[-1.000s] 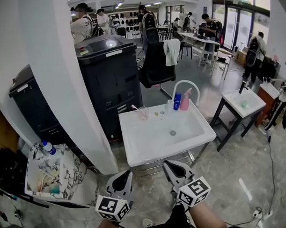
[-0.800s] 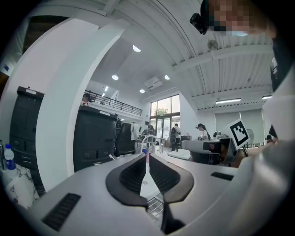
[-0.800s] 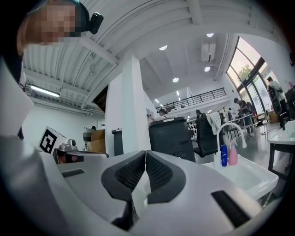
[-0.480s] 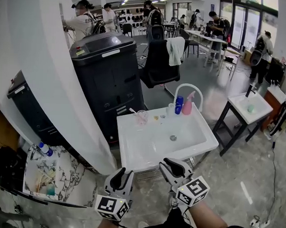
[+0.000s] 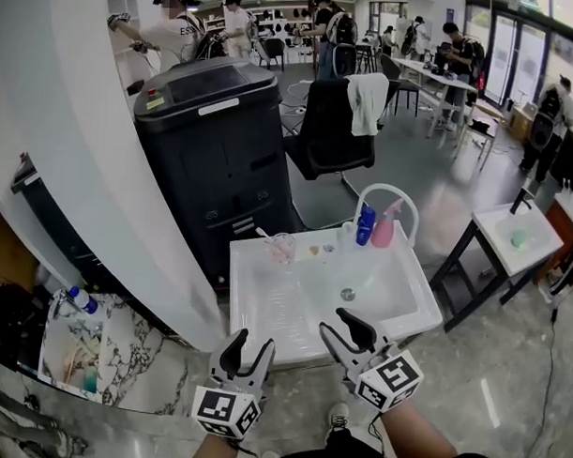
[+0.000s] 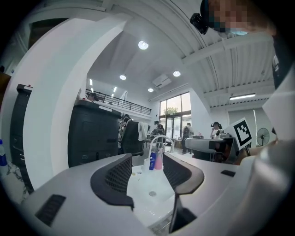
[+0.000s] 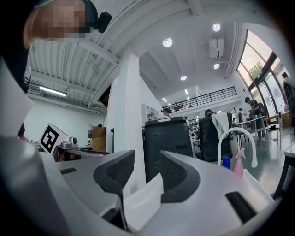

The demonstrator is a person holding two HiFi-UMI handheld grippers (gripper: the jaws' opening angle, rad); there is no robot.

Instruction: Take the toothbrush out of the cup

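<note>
A clear cup (image 5: pixel 283 248) with a toothbrush (image 5: pixel 266 237) leaning out of it stands at the back left of the white sink (image 5: pixel 293 313). Both grippers hover level at the sink's near edge, far short of the cup. My left gripper (image 5: pixel 249 349) is at the near left; its jaws are opening with nothing between them. My right gripper (image 5: pixel 342 329) is at the near right, jaws also opening and empty. In the left gripper view the left gripper (image 6: pixel 147 174) frames the basin; the cup is hidden there. In the right gripper view the right gripper (image 7: pixel 146 174) frames the sink's corner.
A blue bottle (image 5: pixel 364 225), a pink spray bottle (image 5: pixel 384 229) and an arched white tap (image 5: pixel 389 191) stand at the sink's back right. A black machine (image 5: pixel 214 164) and a white pillar (image 5: pixel 100 198) rise left of it. A black chair (image 5: pixel 332 131), another sink (image 5: pixel 513 237) and people are beyond.
Both grippers have moved forward to the sink's near edge, and both sets of jaws have gone from shut to open.
</note>
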